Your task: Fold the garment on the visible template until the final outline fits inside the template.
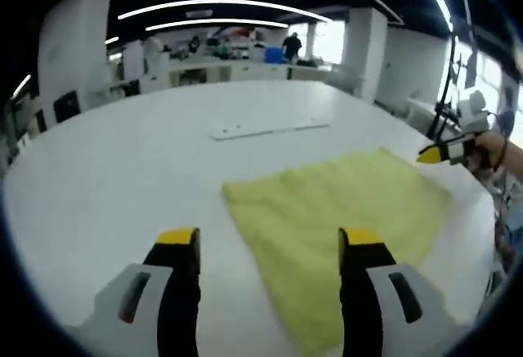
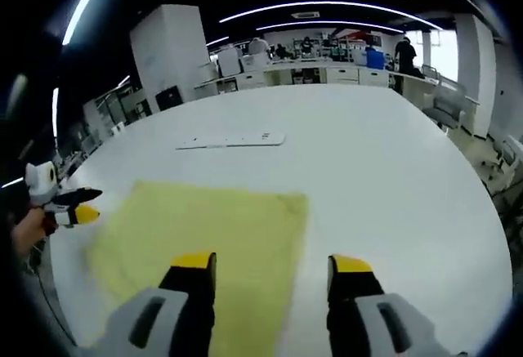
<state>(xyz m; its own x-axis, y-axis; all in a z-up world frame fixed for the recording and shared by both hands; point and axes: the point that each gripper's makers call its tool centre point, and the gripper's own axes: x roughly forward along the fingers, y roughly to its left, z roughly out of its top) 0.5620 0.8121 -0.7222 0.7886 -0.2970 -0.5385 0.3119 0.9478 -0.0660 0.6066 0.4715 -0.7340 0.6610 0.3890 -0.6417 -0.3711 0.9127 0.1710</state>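
lying flat on the white table point(image 1: 122, 169), low and right of the middle in the left gripper view, the yellow cloth point(image 1: 343, 210) could bunch up or slide if the left gripper point(image 1: 270, 247) and right gripper point(image 2: 271, 269), both wide open and holding nothing, pinch it crooked.
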